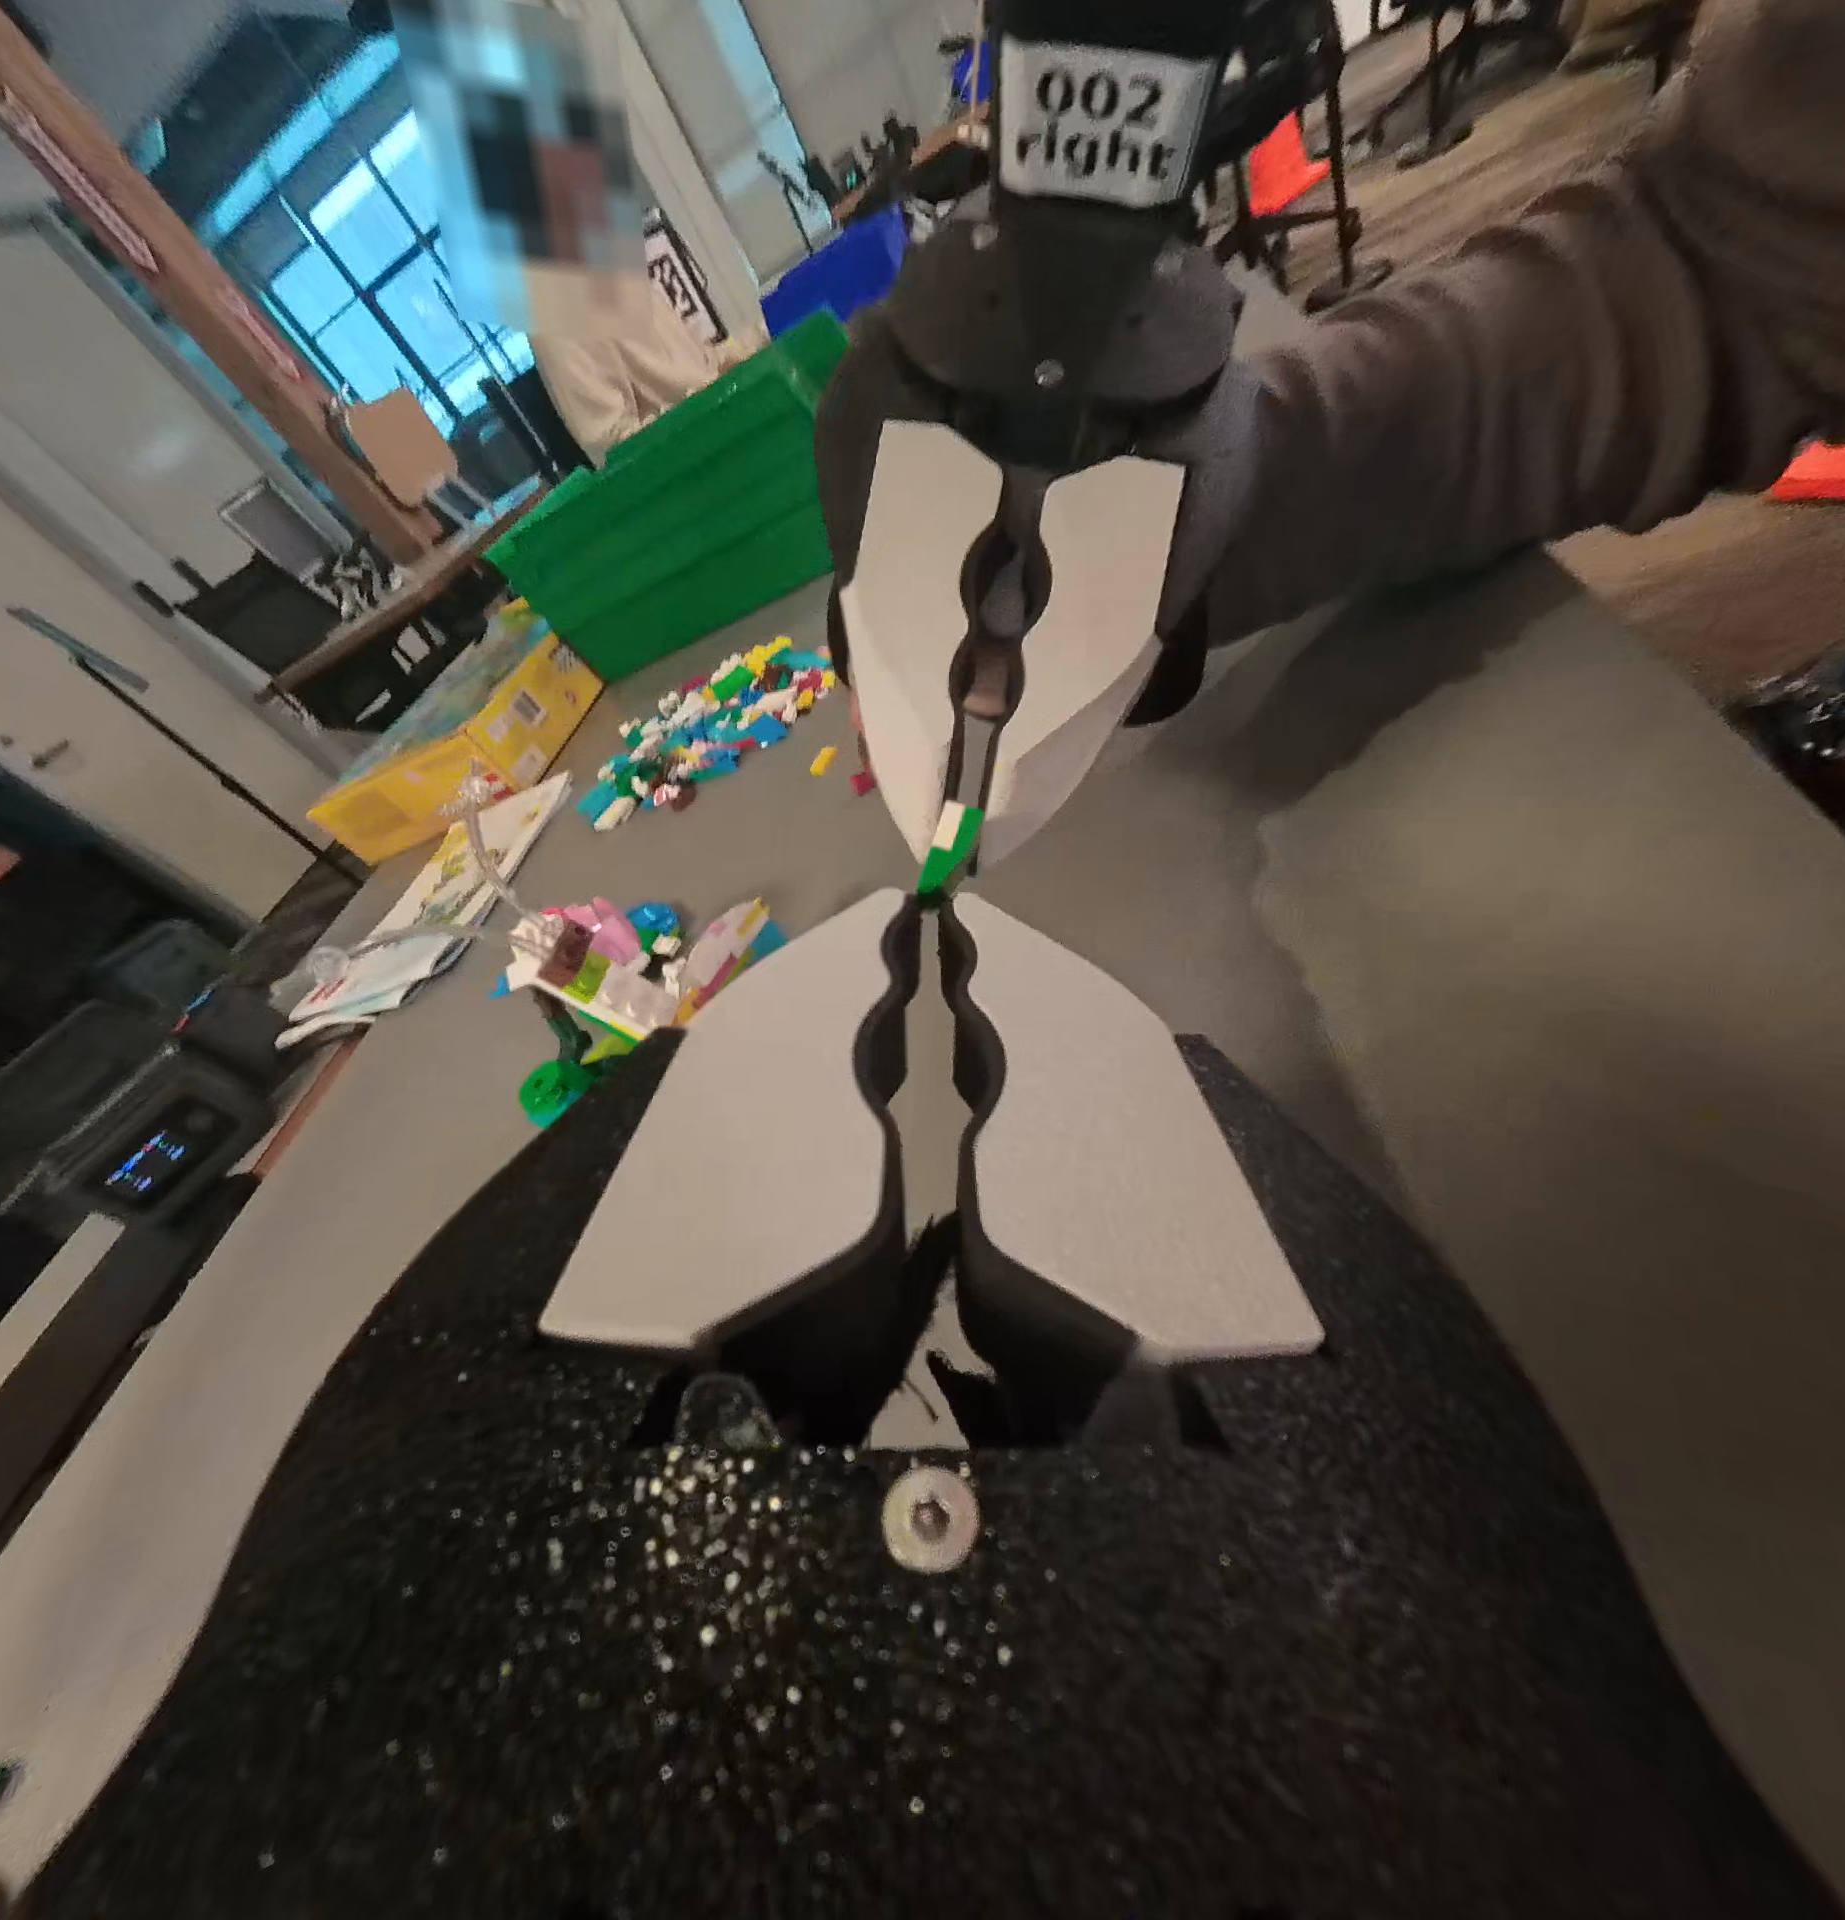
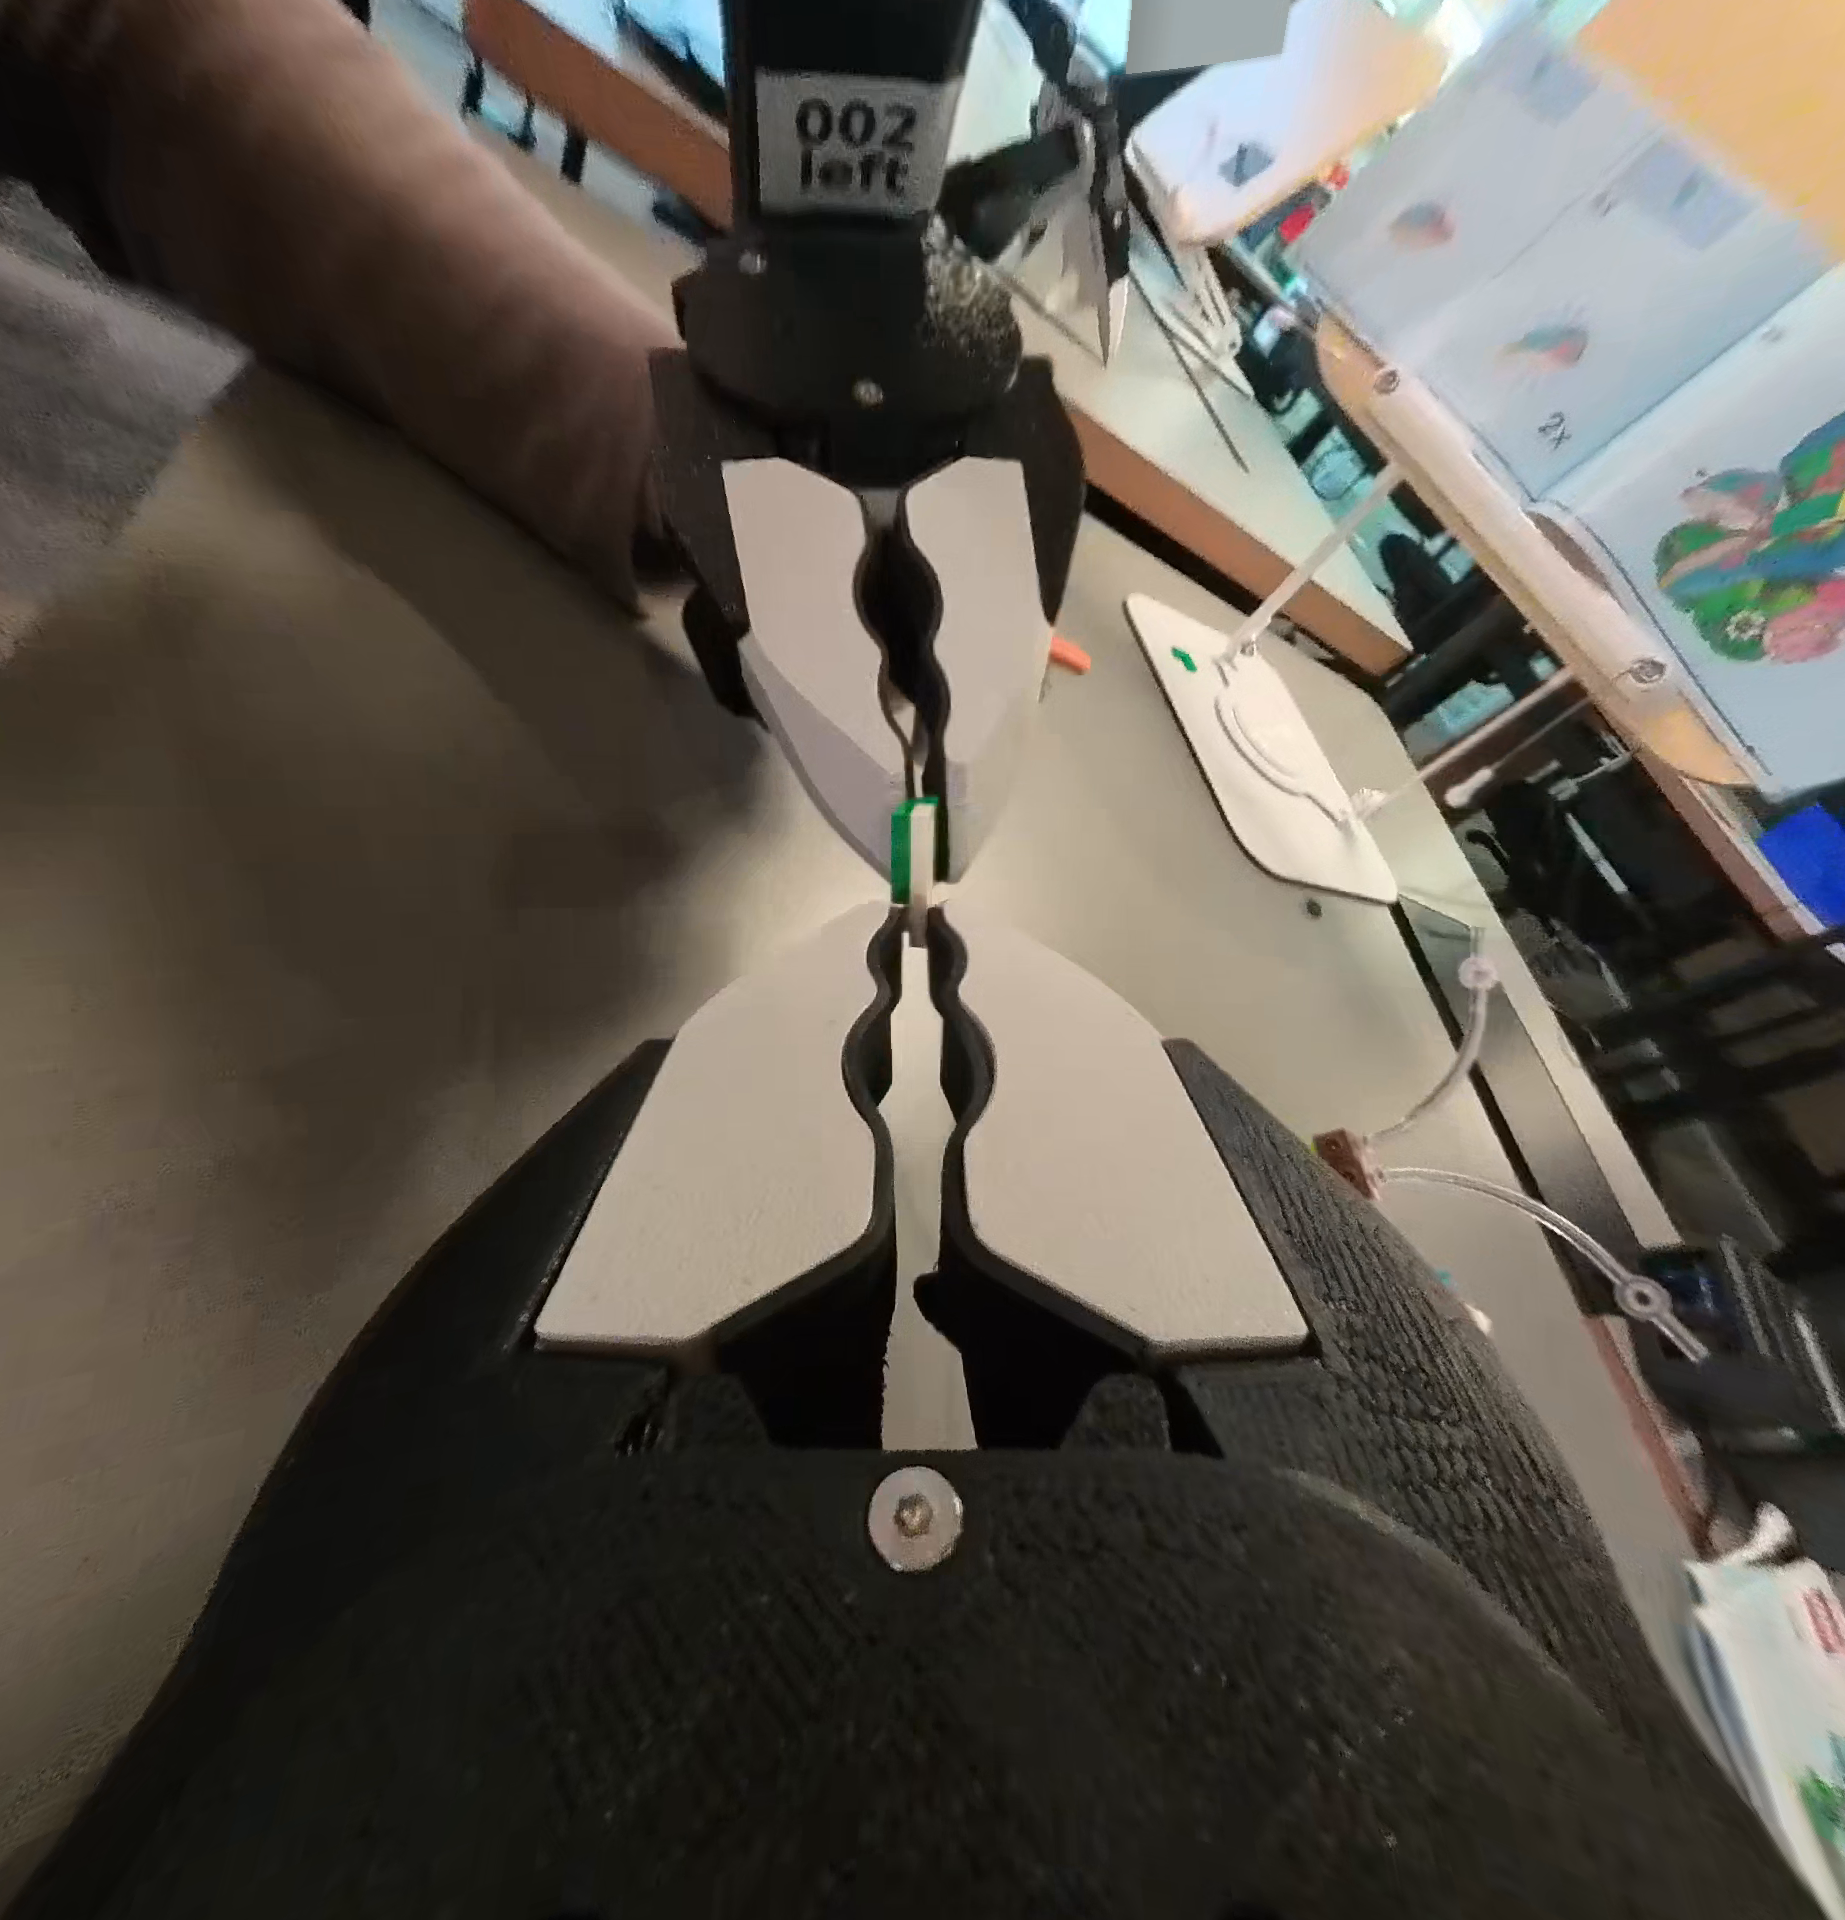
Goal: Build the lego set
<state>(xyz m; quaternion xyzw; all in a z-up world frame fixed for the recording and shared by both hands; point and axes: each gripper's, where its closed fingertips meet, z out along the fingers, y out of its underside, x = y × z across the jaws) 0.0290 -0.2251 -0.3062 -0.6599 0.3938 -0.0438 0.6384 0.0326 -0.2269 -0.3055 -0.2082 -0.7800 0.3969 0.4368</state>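
Green-white lego piece (image 1: 947, 850) — between both tongs

The grey table (image 1: 1520, 1039) lies bare through the right half of the left wrist frame — open passage there. At left centre, the loose brick pile (image 1: 710, 717), green bins (image 1: 679, 540), yellow box (image 1: 461, 748), booklet (image 1: 461, 883) and half-built model (image 1: 627, 977) crowd the way. In the right wrist frame, a white stand base (image 2: 1261, 748) blocks the right side.

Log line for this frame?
left gripper: shut on green plate | right gripper: shut on white plate | plates pressed together above table
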